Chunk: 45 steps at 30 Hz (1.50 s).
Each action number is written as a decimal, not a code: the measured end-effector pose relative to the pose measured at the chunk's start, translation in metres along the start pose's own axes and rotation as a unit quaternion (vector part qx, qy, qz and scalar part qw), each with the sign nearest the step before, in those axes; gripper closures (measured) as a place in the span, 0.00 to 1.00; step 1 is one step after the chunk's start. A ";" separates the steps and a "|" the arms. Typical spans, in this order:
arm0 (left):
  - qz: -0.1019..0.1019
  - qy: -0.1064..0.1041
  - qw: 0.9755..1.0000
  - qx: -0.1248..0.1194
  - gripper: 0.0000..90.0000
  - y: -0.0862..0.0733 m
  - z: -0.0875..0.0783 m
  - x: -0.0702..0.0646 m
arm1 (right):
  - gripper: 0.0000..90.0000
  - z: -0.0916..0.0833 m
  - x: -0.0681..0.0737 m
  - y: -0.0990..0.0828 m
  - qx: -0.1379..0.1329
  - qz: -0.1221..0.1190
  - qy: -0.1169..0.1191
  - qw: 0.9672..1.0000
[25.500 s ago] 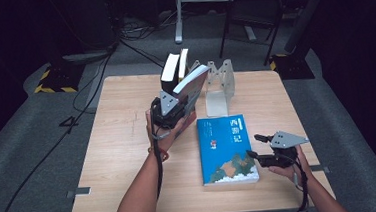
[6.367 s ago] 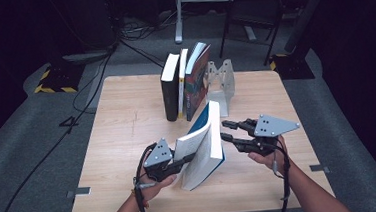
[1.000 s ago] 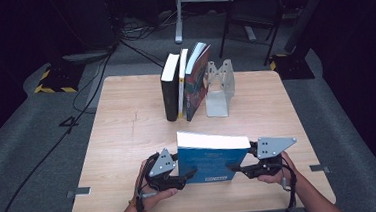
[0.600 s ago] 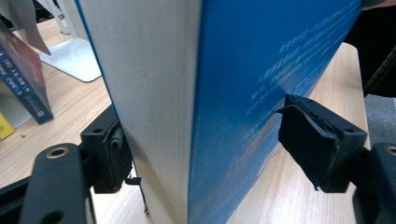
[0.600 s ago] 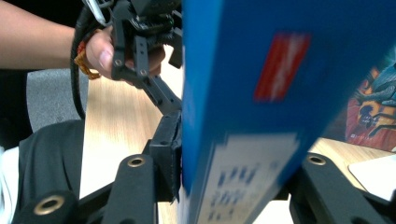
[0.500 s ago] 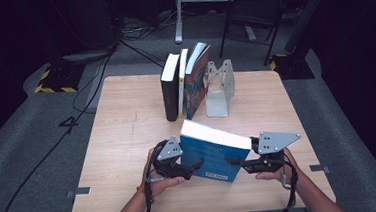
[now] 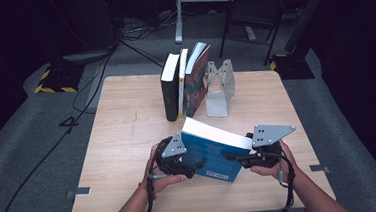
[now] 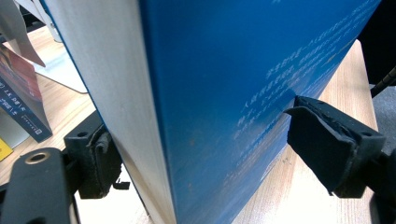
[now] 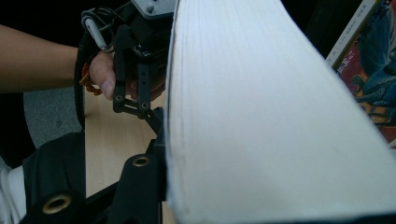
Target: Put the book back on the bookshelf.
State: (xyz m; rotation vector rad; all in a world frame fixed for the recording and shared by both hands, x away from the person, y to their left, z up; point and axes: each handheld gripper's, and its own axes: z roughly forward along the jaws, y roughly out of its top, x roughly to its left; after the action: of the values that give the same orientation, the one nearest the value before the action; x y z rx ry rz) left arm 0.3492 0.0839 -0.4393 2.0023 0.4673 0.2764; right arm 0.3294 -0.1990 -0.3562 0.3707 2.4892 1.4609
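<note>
A thick blue book (image 7: 214, 149) hangs tilted over the table's front, white page edge up, between both grippers. My left gripper (image 7: 194, 168) straddles its left end. In the left gripper view the book (image 8: 210, 93) sits between the jaws, which have just been opening. One pad (image 8: 98, 161) lies against the page edge, while the other pad (image 8: 327, 140) stands slightly off the cover. My right gripper (image 7: 234, 158) is shut on the book's right end and its jaws have just been closing. In the right gripper view the page block (image 9: 261, 116) hides one jaw.
Three books (image 7: 183, 81) stand upright at the back of the wooden table (image 7: 127, 120), leaning by a metal bookend (image 7: 219, 86). The person's left hand (image 9: 105, 72) shows beyond the book in the right gripper view. Dark floor and cables surround the table.
The blue book has risen a little off the table and tipped, its right end lifted by the right hand. The left jaws stand wider around it than before.
</note>
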 end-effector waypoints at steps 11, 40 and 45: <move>-0.028 0.066 0.992 0.102 0.21 -0.031 -0.028 0.006 | 0.68 -0.002 0.003 0.004 0.014 0.020 -0.008 1.000; -0.094 0.120 0.975 0.161 0.18 -0.108 -0.068 0.011 | 0.68 -0.040 -0.016 0.021 0.047 0.069 -0.087 0.993; -0.097 0.124 0.974 0.163 0.17 -0.107 -0.066 0.010 | 0.68 -0.046 -0.021 0.023 0.051 0.075 -0.106 0.990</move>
State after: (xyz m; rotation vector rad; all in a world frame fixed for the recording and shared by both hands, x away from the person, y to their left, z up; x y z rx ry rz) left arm 0.3111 0.1847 -0.5046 2.2296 0.9101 0.3474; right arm 0.3371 -0.2328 -0.3131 0.7087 2.4143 1.2727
